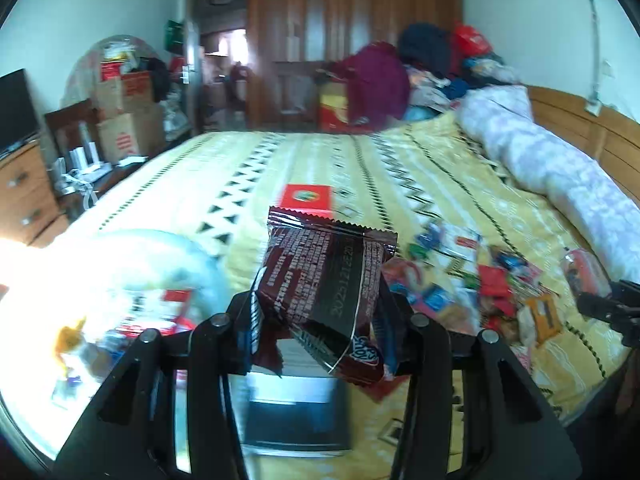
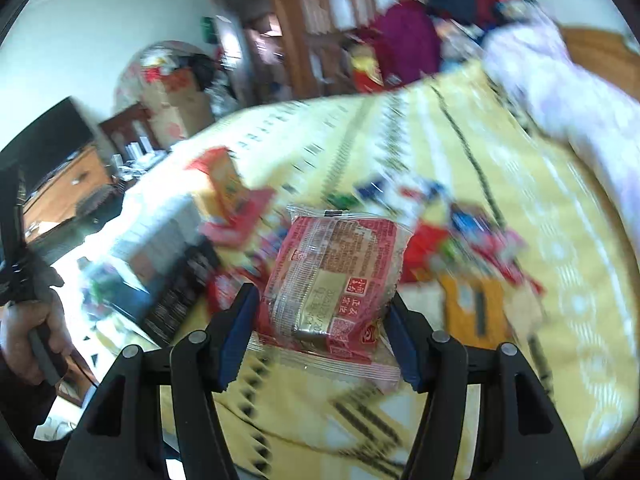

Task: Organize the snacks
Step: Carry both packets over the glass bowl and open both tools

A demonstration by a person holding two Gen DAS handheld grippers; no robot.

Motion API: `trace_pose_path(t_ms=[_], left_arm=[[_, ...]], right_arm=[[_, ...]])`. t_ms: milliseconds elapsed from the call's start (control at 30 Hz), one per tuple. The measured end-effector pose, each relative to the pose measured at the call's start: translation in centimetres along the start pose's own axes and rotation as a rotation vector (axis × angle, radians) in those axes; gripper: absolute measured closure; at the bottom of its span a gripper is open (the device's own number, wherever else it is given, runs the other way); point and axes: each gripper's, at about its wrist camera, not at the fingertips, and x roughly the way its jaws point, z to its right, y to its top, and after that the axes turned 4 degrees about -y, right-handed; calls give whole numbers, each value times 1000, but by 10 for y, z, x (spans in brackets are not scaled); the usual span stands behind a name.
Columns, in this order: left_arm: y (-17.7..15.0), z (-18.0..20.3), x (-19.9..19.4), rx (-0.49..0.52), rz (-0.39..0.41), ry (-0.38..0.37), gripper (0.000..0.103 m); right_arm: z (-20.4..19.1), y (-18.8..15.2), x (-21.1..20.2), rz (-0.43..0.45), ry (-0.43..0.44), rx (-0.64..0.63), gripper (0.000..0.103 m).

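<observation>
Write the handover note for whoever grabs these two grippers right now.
Left gripper: shut on a dark brown snack packet, held above the bed.
Right gripper: shut on a pink-and-clear snack packet, also lifted off the bedspread.
Loose snacks lie scattered on the bed to the right. A clear container with some packets inside sits to the left; a red box lies further up the bed.
Done: two packets picked up.
Left: place both, then probably clear the remaining pile.

The bed (image 1: 304,160) lies bare across its middle and toward the far edge. Loose snacks (image 1: 492,280) crowd the right side, a rolled quilt (image 1: 560,168) lines the headboard edge, and what seems a bowl (image 1: 160,264) blocks the left.
</observation>
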Motion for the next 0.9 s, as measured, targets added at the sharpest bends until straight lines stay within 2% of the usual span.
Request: trace_pose_path(t_ms=[167, 367, 600, 900], left_arm=[[9, -56, -29, -69, 44, 115, 57], [9, -97, -39, -124, 62, 212, 57], [3, -131, -38, -173, 42, 266, 57], [-13, -158, -36, -227, 12, 297, 57]], right_arm=[[-73, 41, 7, 33, 141, -96, 37], [-153, 78, 20, 45, 280, -145, 37], [-247, 106, 36, 43, 361, -248, 37], [-326, 109, 70, -27, 421, -347, 37]])
